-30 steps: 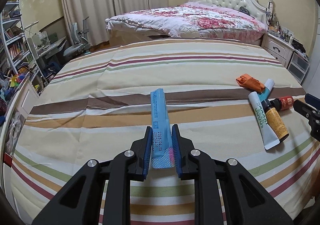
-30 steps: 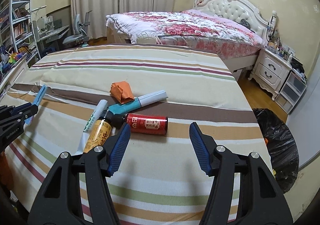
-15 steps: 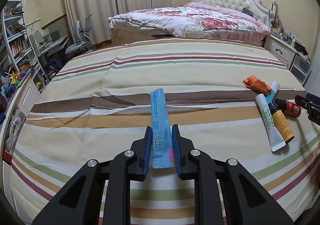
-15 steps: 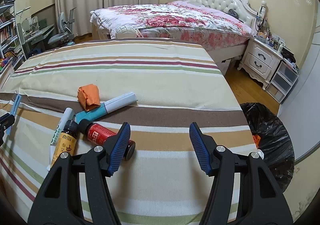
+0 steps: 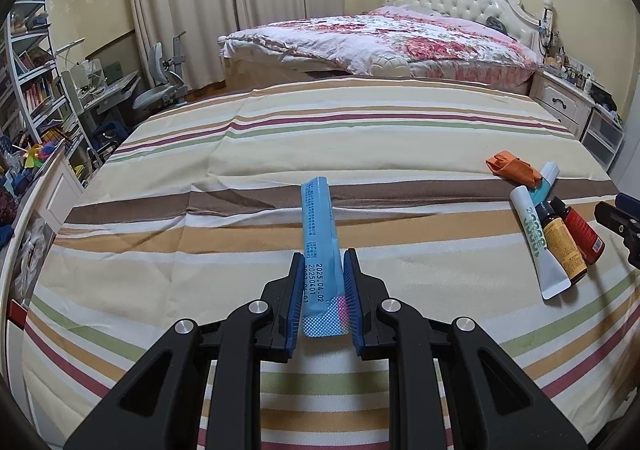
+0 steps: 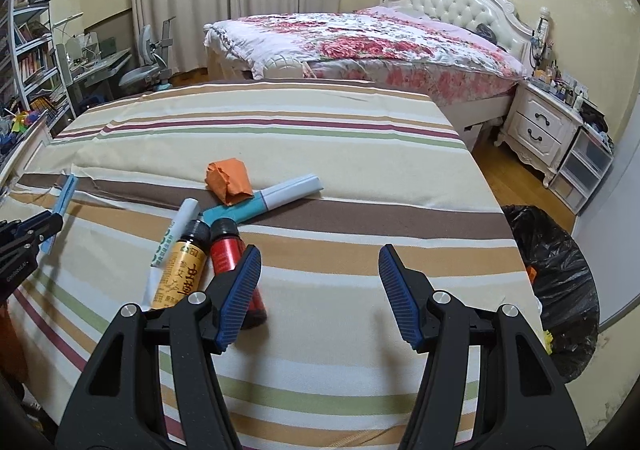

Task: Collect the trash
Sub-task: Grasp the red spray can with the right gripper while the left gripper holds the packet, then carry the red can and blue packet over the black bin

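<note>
My left gripper [image 5: 322,270] is shut on a long blue packet [image 5: 319,228] and holds it above the striped bedspread [image 5: 280,130]. The packet also shows in the right wrist view [image 6: 64,202]. My right gripper [image 6: 320,270] is open and empty over the bedspread, just right of a trash pile: a red bottle [image 6: 228,250], a yellow bottle [image 6: 184,270], a white tube [image 6: 176,226], a teal and white tube [image 6: 272,198] and an orange crumpled wrapper [image 6: 228,180]. The red bottle lies against my right gripper's left finger [image 6: 240,286]. The pile also shows in the left wrist view [image 5: 548,234].
A black trash bag [image 6: 560,282] stands on the floor to the right of the bed. A second bed with a floral quilt [image 6: 360,38] is behind. A white nightstand [image 6: 540,130] is at the right. Shelves and a desk [image 5: 48,98] are at the left.
My right gripper has swung back left and nearer the pile; the red bottle now lies beside the yellow one. My left gripper still holds the blue packet, slightly shifted.
</note>
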A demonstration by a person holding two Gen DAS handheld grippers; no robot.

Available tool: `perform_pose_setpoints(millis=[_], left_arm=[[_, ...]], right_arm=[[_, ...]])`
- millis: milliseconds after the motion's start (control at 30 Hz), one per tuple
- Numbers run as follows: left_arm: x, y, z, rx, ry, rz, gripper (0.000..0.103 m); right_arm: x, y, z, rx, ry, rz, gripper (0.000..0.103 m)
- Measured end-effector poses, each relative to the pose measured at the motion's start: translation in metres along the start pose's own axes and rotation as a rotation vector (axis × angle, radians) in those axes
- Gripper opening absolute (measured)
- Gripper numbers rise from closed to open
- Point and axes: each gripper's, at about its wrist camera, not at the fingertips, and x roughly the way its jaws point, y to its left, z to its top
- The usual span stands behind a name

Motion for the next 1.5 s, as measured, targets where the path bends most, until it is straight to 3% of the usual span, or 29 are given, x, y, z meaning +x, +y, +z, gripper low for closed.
perform_pose_setpoints(millis=[267, 600, 1167, 1500], left_arm=[[0.000, 0.000, 0.000, -0.001, 0.001, -0.002, 0.021], [-0.001, 0.001, -0.001, -0.003, 0.002, -0.003, 0.021], [-0.002, -0.004, 0.001, -0.003, -0.009, -0.011, 0.021], [-0.013, -0.036, 0.009, 0.025, -0.049, -0.060, 0.021]], right_arm=[[0.012, 0.027, 0.006, -0.070, 0.025, 0.063, 0.042], [0.025, 0.032, 0.001, -0.073, 0.075, 0.098, 0.023], [0.016, 0.017, -0.004, -0.034, 0.049, 0.092, 0.023], [0.007, -0.003, -0.008, 0.006, 0.025, 0.065, 0.023]])
